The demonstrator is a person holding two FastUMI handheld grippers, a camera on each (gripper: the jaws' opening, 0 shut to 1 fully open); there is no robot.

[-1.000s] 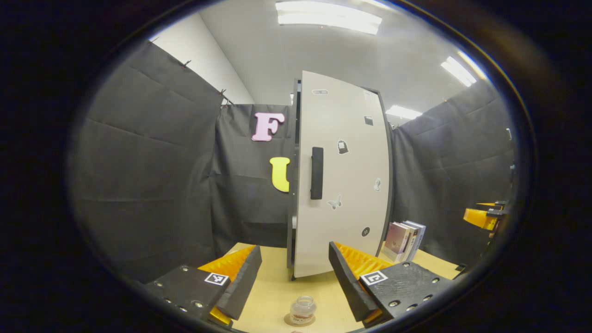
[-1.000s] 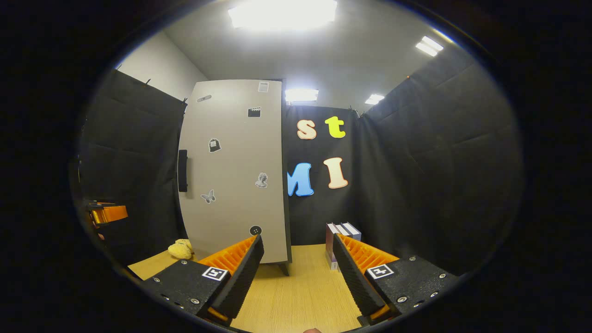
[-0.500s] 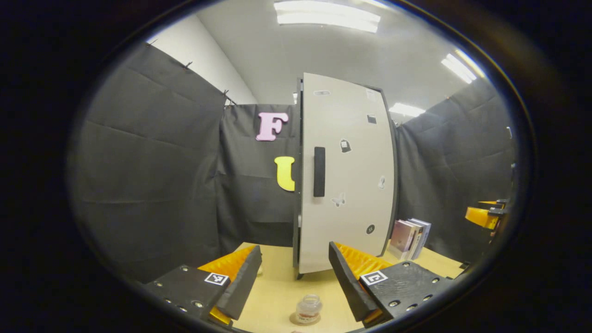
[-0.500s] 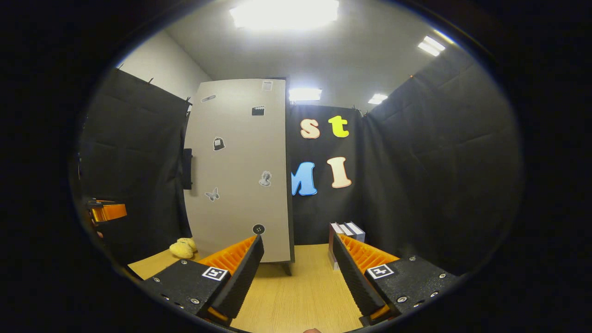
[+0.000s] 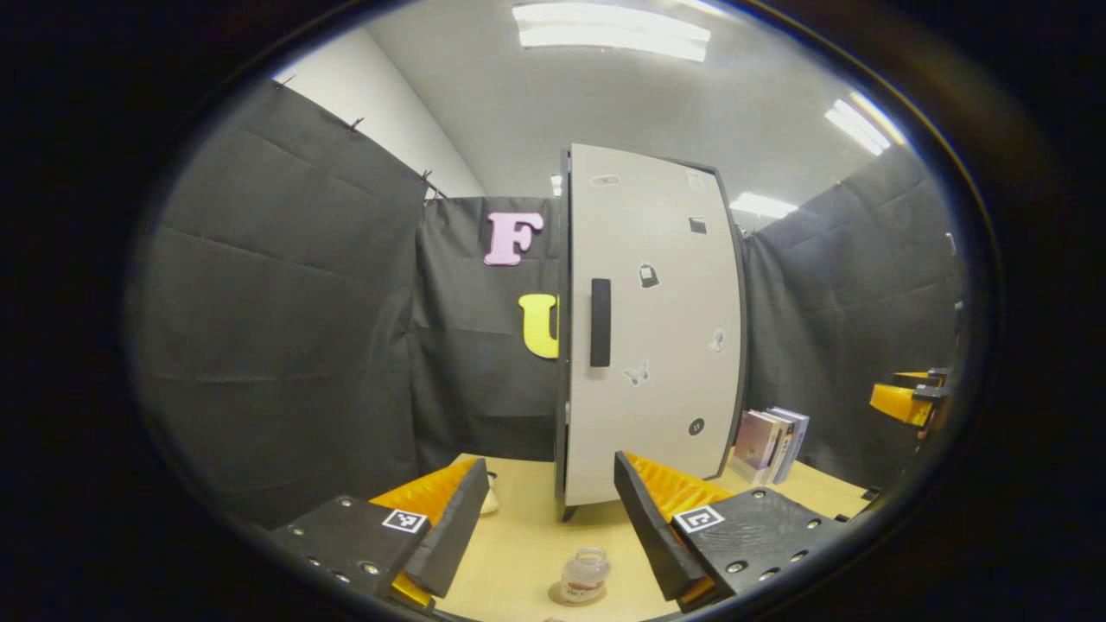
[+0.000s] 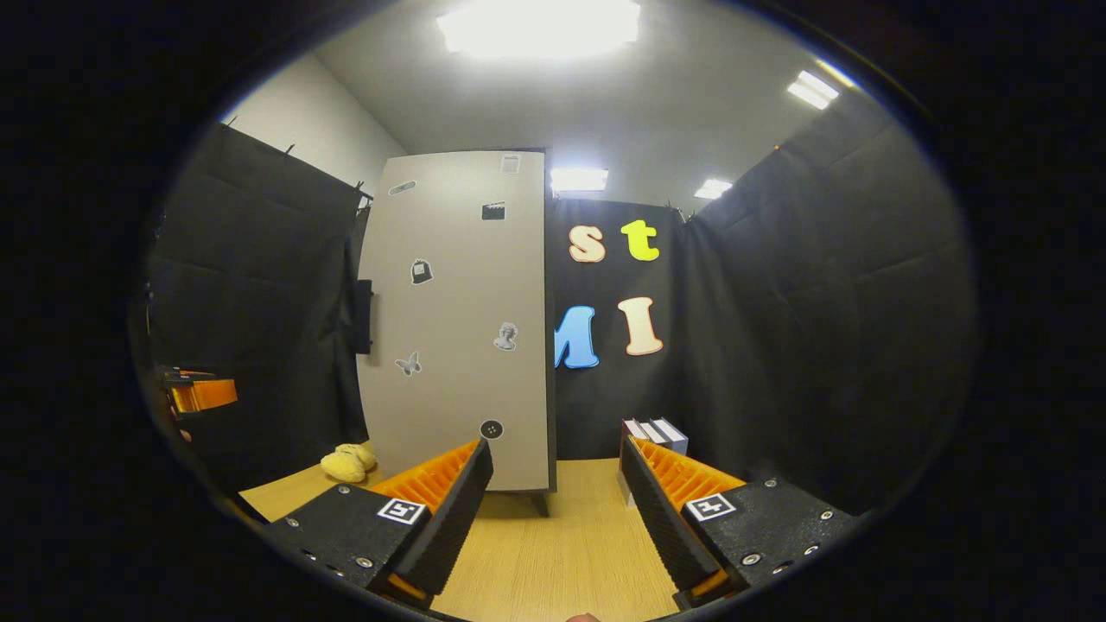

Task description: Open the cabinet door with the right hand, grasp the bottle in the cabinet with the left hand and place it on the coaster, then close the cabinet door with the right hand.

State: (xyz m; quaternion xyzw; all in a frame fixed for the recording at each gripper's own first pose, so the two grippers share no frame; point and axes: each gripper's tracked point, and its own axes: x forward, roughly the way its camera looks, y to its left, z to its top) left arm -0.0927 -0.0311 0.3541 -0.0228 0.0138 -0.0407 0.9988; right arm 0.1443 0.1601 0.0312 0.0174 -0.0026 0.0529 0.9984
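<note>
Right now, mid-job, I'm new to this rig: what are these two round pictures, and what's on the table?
Each picture comes from a fisheye camera riding on a hand-held gripper, looking forward along its two fingers. In the left gripper view, the left gripper shows at the bottom, jaws open and empty. Ahead on the wooden table a small glass bottle stands on a round coaster. Behind stands the cabinet, its door looking shut, with a dark handle and stickers. Books stand to its right. In the right gripper view, the right gripper is also open and empty, and a yellow plush toy lies left of the cabinet.
</note>
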